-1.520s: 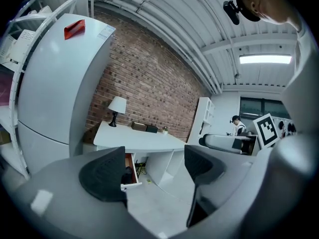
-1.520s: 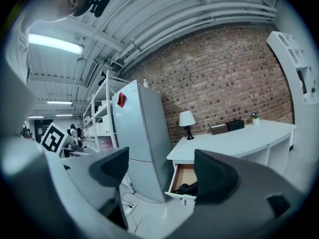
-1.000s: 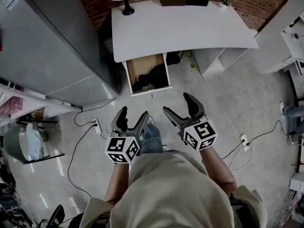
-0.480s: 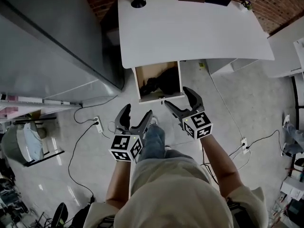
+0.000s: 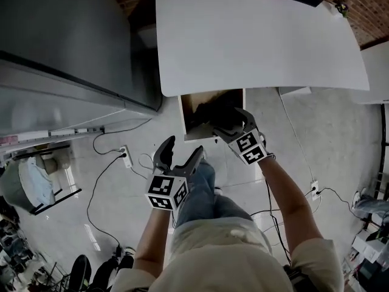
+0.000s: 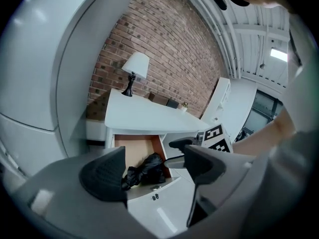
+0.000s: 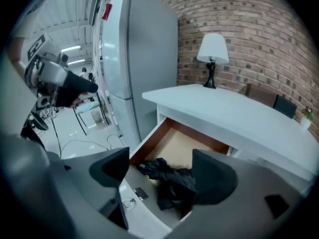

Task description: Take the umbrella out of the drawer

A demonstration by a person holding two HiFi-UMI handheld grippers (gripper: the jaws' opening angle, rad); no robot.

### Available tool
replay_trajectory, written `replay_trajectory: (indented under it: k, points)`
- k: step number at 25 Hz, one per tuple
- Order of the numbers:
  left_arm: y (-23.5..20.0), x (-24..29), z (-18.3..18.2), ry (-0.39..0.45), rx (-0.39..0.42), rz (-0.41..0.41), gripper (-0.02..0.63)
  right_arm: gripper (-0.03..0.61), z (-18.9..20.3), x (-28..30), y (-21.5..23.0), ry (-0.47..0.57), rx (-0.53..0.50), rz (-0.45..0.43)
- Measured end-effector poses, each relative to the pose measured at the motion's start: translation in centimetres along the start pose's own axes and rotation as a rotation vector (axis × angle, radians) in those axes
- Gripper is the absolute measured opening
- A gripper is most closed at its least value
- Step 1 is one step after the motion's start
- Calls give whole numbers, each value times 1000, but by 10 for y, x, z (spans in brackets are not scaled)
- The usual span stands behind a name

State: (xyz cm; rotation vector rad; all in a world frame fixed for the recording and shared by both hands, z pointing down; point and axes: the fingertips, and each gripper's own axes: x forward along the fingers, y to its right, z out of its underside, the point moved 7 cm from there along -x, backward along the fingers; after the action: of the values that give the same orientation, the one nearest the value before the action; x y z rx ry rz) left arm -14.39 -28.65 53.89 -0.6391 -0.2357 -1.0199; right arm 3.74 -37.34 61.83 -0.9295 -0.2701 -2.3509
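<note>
Right hand pose: the arm is stretched forward, and the right gripper tilts down over the front edge of the open drawer.
Right gripper state: its jaws stand wide apart and grip nothing.
Left hand pose: the left gripper is held back beside the person's knee and aims at the drawer from farther off.
Left gripper state: its jaws are spread and hold nothing.
Umbrella place: the black folded umbrella lies in the drawer, just beyond and below the right gripper's jaws and apart from them.
Umbrella axis: it lies roughly crosswise to the right gripper's jaws, its thin end toward the left jaw.
Room: the white desk overhangs the drawer's far part; the grey fridge stands to the left of both grippers.
</note>
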Motion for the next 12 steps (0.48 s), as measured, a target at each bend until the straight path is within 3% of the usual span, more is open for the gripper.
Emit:
replay_trajectory:
  k: [12]
  points:
    - [-40,51,28,-50,-65,-3,357,407,65,115,24,-302,-352,-224]
